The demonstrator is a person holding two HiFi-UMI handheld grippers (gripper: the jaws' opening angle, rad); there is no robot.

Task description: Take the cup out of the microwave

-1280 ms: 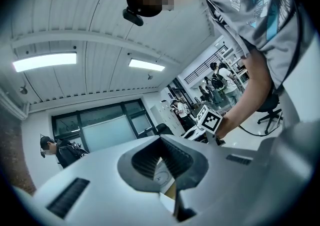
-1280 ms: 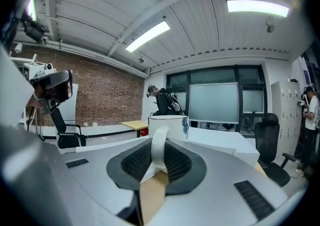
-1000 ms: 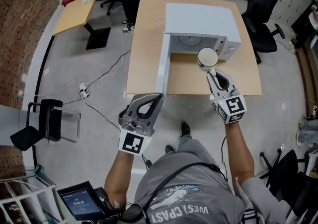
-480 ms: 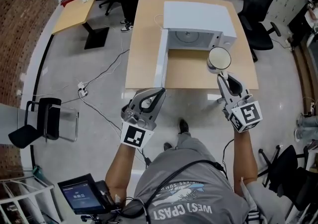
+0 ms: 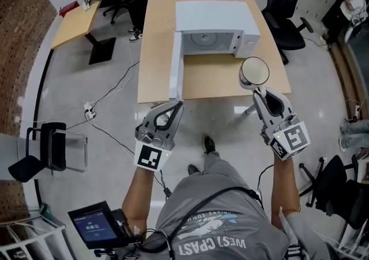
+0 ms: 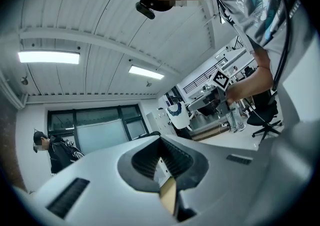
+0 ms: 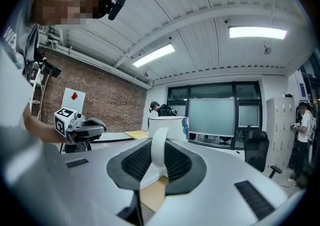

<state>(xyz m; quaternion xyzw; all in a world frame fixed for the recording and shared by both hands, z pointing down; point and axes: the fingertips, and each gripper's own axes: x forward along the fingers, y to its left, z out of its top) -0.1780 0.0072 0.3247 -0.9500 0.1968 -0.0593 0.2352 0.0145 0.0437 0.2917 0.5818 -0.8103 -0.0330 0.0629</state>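
**Right gripper (image 5: 257, 88) pinches the cup's handle; the cup is already outside the oven**

The wooden table (image 5: 155, 51) has bare space in front of the white microwave (image 5: 216, 19). The microwave's door (image 5: 174, 71) stands swung out on the left, and its cavity looks empty. The white cup (image 5: 254, 71) is outside the microwave, upright with its mouth up. It hangs over the front right part of the table, to the right of the open cavity.

The removal looks almost done, and what remains is probably setting the cup down. To do that well, keep the wrist level so the cup does not tip. Lower it straight onto bare wood, back from the table's near edge. Open the jaws only once the base sits flat. Whether the cup holds liquid cannot be told, so treat it as full.

In the right gripper view, the jaws are narrowly parted and pressed on the handle (image 7: 158, 154), with the cup body just beyond the tips. The left gripper (image 5: 178, 105) is near the edge of the door and touching nothing. Its jaws are together and hold nothing.
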